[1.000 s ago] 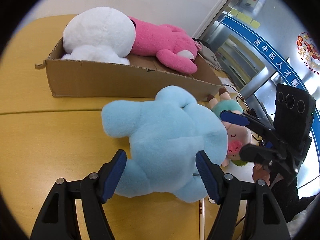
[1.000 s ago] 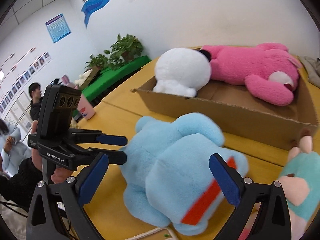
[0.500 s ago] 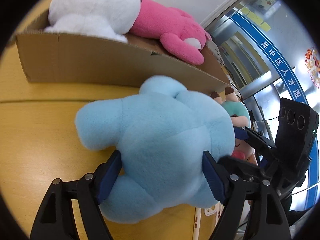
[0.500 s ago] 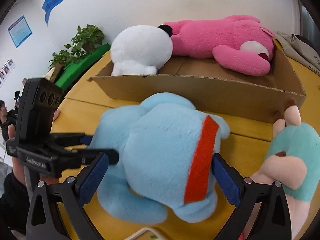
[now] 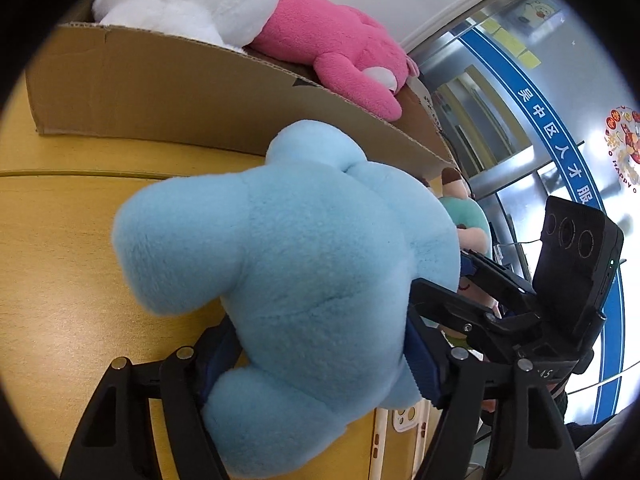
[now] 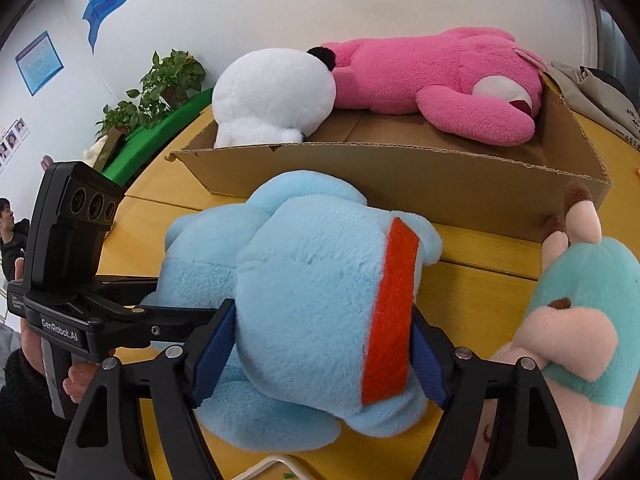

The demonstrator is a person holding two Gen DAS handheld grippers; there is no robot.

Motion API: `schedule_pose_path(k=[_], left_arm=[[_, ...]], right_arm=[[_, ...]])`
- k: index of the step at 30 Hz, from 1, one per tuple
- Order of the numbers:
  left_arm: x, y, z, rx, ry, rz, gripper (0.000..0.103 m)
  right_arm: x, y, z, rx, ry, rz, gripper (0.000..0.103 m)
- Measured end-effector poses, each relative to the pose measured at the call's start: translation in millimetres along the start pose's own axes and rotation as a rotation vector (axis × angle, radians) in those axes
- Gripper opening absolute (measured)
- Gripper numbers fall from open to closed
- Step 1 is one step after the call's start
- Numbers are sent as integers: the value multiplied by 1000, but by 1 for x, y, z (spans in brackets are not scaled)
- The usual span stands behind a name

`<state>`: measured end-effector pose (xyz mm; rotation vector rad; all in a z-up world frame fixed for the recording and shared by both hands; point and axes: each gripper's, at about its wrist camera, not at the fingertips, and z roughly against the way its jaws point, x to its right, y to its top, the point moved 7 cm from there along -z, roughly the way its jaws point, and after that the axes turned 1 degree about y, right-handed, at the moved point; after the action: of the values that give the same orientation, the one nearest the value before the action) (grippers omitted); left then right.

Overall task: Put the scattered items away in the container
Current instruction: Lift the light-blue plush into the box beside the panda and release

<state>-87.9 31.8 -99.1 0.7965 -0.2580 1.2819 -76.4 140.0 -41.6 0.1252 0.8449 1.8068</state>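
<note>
A light blue plush toy (image 5: pixel 304 280) with an orange band (image 6: pixel 392 312) lies on the yellow table (image 5: pixel 60 240), just in front of an open cardboard box (image 6: pixel 400 176). My left gripper (image 5: pixel 320 356) straddles one end of the toy, its jaws closing, and the blue pads sink into the fur. From the other side my right gripper (image 6: pixel 320 356) straddles the banded end, jaws also closing and pads pressed on the plush. A white plush (image 6: pixel 272 96) and a pink plush (image 6: pixel 440 72) lie inside the box.
A teal and peach doll (image 6: pixel 580 300) lies on the table to the right of the blue toy, near the box corner. A phone (image 5: pixel 404 420) rests at the table's near edge. Potted plants (image 6: pixel 168 76) and a seated person (image 6: pixel 8 220) are beyond the table's left side.
Both grippers came down and forward around the blue plush. Their jaws have narrowed from standing wide of it to pressing on its sides.
</note>
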Motion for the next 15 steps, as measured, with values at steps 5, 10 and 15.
schedule_pose_path(k=[5, 10, 15], left_arm=[[5, -1, 17, 32, 49, -34, 70], [13, 5, 38, 101, 45, -51, 70], [36, 22, 62, 175, 58, -115, 70]], right_arm=[[-10, -1, 7, 28, 45, 0, 74], [-26, 9, 25, 81, 54, 50, 72], [-35, 28, 55, 162, 50, 91, 71]])
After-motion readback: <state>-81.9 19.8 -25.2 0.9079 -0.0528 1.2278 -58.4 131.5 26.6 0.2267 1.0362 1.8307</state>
